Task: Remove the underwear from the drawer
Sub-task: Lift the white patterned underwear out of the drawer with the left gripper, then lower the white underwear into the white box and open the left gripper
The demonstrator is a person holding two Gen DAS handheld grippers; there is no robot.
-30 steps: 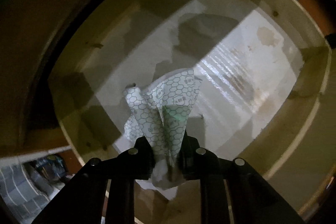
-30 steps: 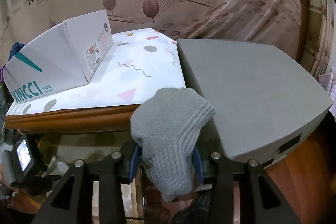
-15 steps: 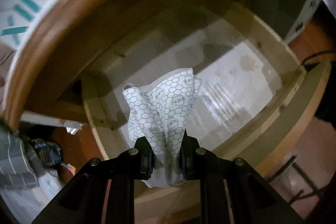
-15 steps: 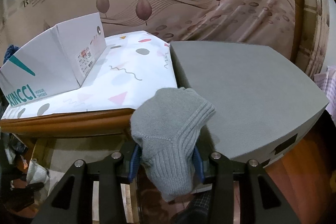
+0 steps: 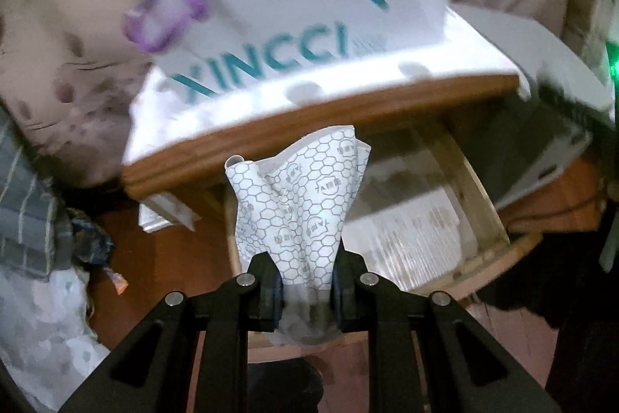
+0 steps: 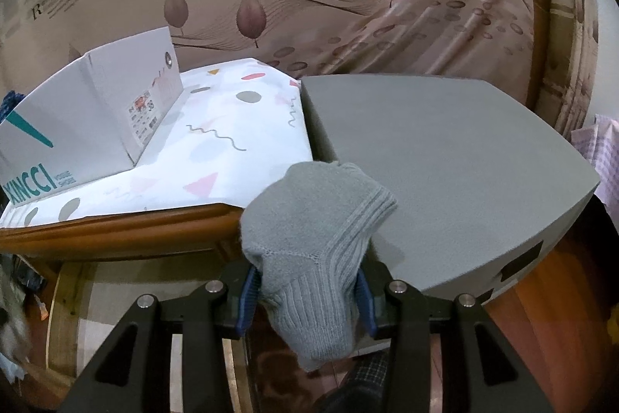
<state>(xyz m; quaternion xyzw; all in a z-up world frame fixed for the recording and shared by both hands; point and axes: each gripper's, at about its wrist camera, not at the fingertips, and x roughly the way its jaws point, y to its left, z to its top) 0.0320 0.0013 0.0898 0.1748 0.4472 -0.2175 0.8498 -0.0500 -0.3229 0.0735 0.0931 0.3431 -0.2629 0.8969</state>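
Left tongs (image 5: 305, 281) are clenched on the underwear (image 5: 298, 204), a white piece with a hexagon print; it stands bunched above the jaws, clear of the open drawer (image 5: 479, 204) below and in front of the wooden surface (image 5: 309, 115) edge. Right tongs (image 6: 307, 291) grip a grey sock (image 6: 313, 239), held beside a grey block (image 6: 445, 161); a white box (image 6: 77, 126) rests on the patterned cloth (image 6: 240, 142) covering the surface.
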